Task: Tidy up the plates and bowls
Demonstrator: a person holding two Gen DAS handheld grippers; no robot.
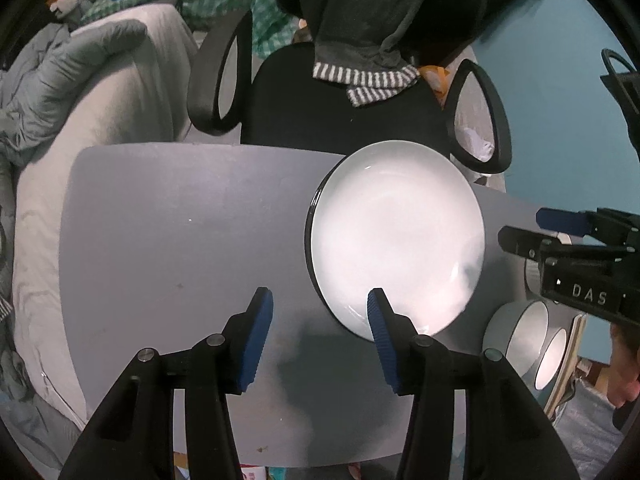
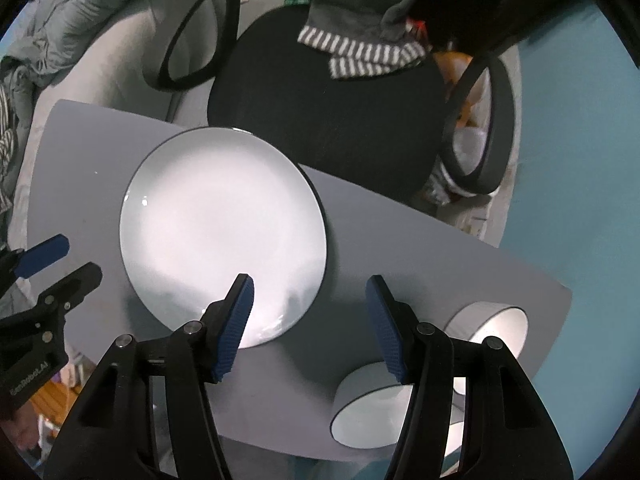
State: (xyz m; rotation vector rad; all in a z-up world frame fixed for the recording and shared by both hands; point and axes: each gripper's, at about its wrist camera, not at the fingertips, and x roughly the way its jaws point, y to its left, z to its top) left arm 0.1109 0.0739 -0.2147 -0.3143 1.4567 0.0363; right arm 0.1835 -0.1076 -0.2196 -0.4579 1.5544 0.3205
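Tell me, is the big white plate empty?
Empty: the plate shows only bare white surface in both views, lying flat on the table.

Left wrist view: raised letters "DAS" on the black body of the right gripper point(image 1: 560, 228). Right wrist view: "GenRobot.AI", partly blurred, on the black body of the left gripper point(image 2: 60, 262).

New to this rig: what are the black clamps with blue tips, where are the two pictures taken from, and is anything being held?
Each clamp is a hand-held gripper with a camera looking along its blue-padded fingers. One picture comes from the left gripper, the other from the right gripper; both point down. On the grey table lie a white plate and two white bowls. Behind it stands a black chair. Both grippers are open and hold nothing.
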